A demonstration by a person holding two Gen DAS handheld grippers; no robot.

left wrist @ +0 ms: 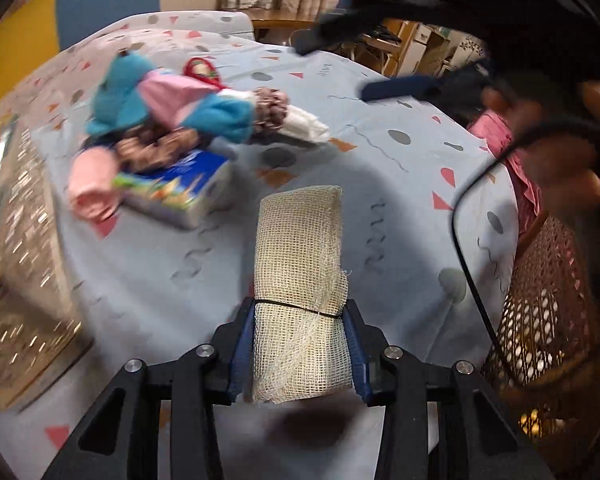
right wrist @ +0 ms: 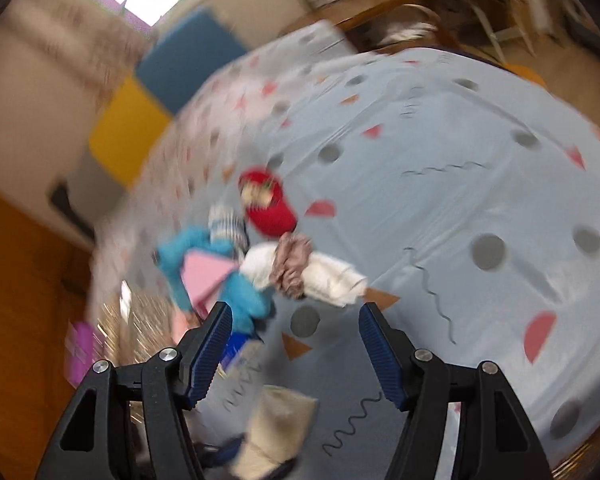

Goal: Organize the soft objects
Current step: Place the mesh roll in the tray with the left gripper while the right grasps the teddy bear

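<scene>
The left gripper (left wrist: 298,344) is pitched steeply down over the tablecloth (left wrist: 380,184), its blue pads clamped on a rolled cream gauze cloth (left wrist: 300,264) bound by a black band. The right gripper (right wrist: 296,344), also tilted downward, is held wide apart and empty, near the pile of soft items (right wrist: 260,268).

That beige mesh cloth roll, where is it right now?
The beige mesh cloth roll sits bottom centre in the left wrist view, clamped in the left gripper above the blue tablecloth, right of the tissue pack.
</scene>
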